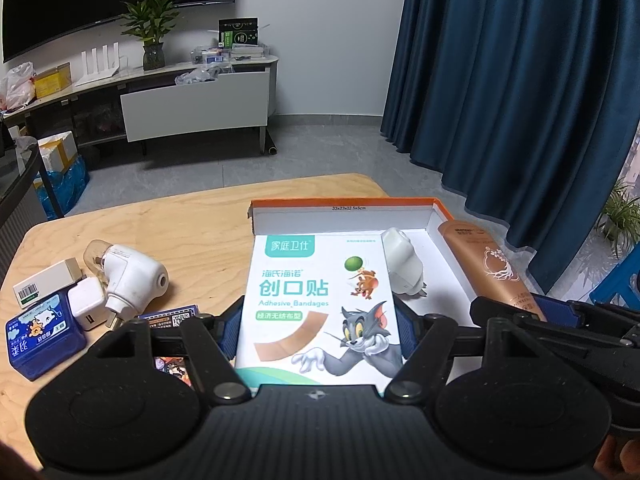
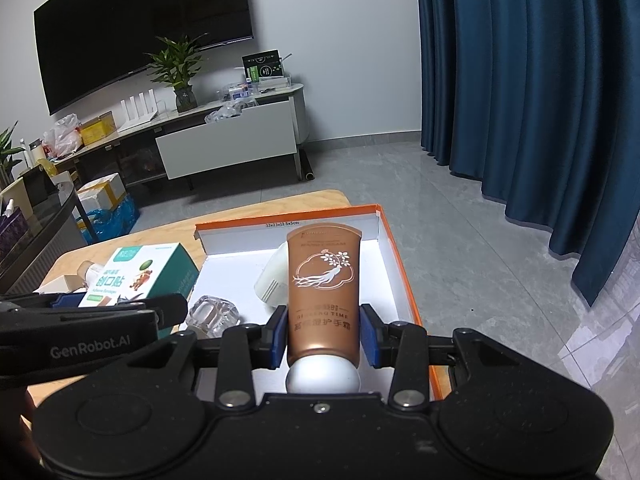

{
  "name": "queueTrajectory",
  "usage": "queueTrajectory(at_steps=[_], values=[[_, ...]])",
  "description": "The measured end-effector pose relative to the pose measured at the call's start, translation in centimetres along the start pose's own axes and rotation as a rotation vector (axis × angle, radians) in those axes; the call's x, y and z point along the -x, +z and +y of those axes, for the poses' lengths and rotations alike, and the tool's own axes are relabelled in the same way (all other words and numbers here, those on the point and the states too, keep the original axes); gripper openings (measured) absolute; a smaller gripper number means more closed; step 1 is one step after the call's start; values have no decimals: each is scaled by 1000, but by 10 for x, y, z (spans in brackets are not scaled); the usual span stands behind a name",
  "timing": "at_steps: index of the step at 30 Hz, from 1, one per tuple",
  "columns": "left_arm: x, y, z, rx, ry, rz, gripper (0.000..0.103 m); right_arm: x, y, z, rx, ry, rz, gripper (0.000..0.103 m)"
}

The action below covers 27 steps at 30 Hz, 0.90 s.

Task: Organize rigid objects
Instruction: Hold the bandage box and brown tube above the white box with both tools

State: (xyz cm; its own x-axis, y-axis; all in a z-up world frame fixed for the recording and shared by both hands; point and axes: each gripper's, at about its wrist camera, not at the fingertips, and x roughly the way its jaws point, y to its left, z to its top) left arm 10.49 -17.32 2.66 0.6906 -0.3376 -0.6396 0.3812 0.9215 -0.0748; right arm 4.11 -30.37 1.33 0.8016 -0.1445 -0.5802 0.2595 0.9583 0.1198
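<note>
The left claw is clamped on a box of bandages, held over the near edge of the orange tray. The right claw is clamped on a brown tube of hand cream, poised over the same tray's right side. Already inside are a white plug-in device and a clear glass holder, so the sorting looks roughly half done. On the desk at least 5 items wait: a white adapter, a small white charger, a blue box, a barcoded box and a card pack. The pack is mostly hidden behind the claw, so what it is stays uncertain.
</note>
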Motion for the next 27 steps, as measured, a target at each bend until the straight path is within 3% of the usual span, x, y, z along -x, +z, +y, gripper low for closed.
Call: queueTrajectory(at_steps=[27], values=[[-2, -2, 1, 5, 1, -3, 72, -1, 2, 1, 3, -2, -1, 46]])
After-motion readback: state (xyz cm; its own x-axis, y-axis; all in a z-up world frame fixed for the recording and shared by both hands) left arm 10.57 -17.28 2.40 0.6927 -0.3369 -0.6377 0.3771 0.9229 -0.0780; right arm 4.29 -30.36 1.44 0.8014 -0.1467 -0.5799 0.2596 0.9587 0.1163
